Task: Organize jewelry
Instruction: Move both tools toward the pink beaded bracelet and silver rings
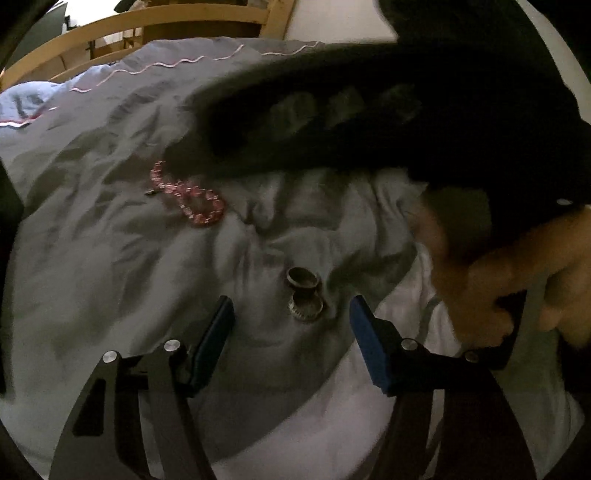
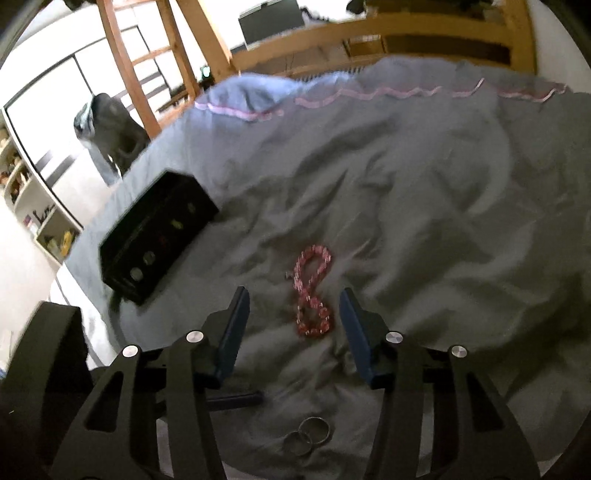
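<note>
Both pairs of blue-padded fingers stand apart and grasp nothing. On the left gripper point(image 1: 291, 314) the fingers point(image 1: 216, 339) are spread over the bed, and the two metal rings point(image 1: 304, 293) lie on the cloth between their tips, a little toward 12 o'clock, touching neither pad. These rings touch one another, one just above the other in the left wrist view. On the right gripper point(image 2: 293, 321) the fingers point(image 2: 232, 332) are also released, and the pink beaded bracelet point(image 2: 312, 291) lies between their tips, twisted into a figure of eight; it seems not to touch the pads, though the blur makes this hard to judge. In the right wrist view the rings show again at 6 o'clock, low between the black arms of the gripper, near the bracelet but apart from it. A black jewelry box point(image 2: 157, 236) rests on the bed at 10 o'clock from the bracelet, well apart from it, and small round pieces sit in a row inside it; what they are I cannot tell. In the left wrist view the bracelet is at 11 o'clock from the rings, and the dark body of the other gripper crosses the upper right, with a hand point(image 1: 509, 280) holding its handle at 3 o'clock. All things lie on a wrinkled grey-blue duvet point(image 2: 424, 206) with a pink wavy trim, and a wooden bed frame point(image 2: 369, 29) stands at 12 o'clock
</note>
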Tool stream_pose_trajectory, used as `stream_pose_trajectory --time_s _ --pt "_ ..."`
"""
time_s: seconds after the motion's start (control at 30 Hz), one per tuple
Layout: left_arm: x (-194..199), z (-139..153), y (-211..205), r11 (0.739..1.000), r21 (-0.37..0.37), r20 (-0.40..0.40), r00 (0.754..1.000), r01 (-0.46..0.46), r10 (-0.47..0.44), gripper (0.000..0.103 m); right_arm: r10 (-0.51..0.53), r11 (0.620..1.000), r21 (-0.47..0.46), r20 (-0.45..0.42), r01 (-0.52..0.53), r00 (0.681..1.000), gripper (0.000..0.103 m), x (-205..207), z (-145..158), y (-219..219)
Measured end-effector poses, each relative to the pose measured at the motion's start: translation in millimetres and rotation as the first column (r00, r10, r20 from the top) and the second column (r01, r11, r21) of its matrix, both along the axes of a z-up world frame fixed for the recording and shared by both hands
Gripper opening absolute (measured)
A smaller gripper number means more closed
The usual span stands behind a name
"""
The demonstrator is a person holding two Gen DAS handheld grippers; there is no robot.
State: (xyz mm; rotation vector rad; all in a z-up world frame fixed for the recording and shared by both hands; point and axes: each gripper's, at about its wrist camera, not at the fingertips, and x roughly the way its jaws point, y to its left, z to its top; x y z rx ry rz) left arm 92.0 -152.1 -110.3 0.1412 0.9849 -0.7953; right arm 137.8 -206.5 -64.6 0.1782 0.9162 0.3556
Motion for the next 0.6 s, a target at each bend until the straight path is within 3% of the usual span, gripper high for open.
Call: stream_pose_trajectory --time_s 0.07,0.17,0.2,0.3,0.33,0.37,0.6 --pt "3.0 -4.4 -4.8 1.000 0.001 0.000 1.000 0.007 -0.007 0.061 0.019 1.000 -0.022 -0.033 -0.020 0.999 0.045 5.7 -11.8 5.8" --pt "8.6 -8.7 -4.2 1.000 -0.005 -0.015 1.000 0.003 -0.003 0.050 0.014 0.999 -0.046 -0.082 -0.018 0.997 0.028 15.5 -25.8 6.7" --pt "10.0 -8.9 -3.1 1.000 -0.014 -0.021 1.000 0.002 -0.002 0.048 0.012 0.999 -0.035 -0.094 -0.015 0.995 0.019 17.3 -28.5 5.0" --pt "15.8 -6.8 1.2 0.999 -0.035 -0.042 0.999 -0.005 0.003 0.030 -0.030 0.999 0.033 -0.089 0.033 0.996 0.009 20.0 -26.0 -7.6" --pt "17.0 -6.7 2.2 0.999 -0.036 -0.045 0.999 -0.010 0.008 0.021 -0.053 0.996 0.062 -0.080 0.058 0.995 0.009 19.6 -23.0 -14.1" --pt "18.8 -6.4 5.0 0.999 -0.035 -0.048 0.999 -0.015 0.014 0.018 -0.070 0.994 0.082 -0.075 0.076 0.995 0.009 19.2 -21.1 -18.6" --pt "13.5 -1.6 5.1 1.000 -0.024 -0.021 1.000 0.006 -0.007 0.018 -0.097 0.988 0.116 -0.062 0.103 0.993 0.009 18.1 -14.1 -23.6"
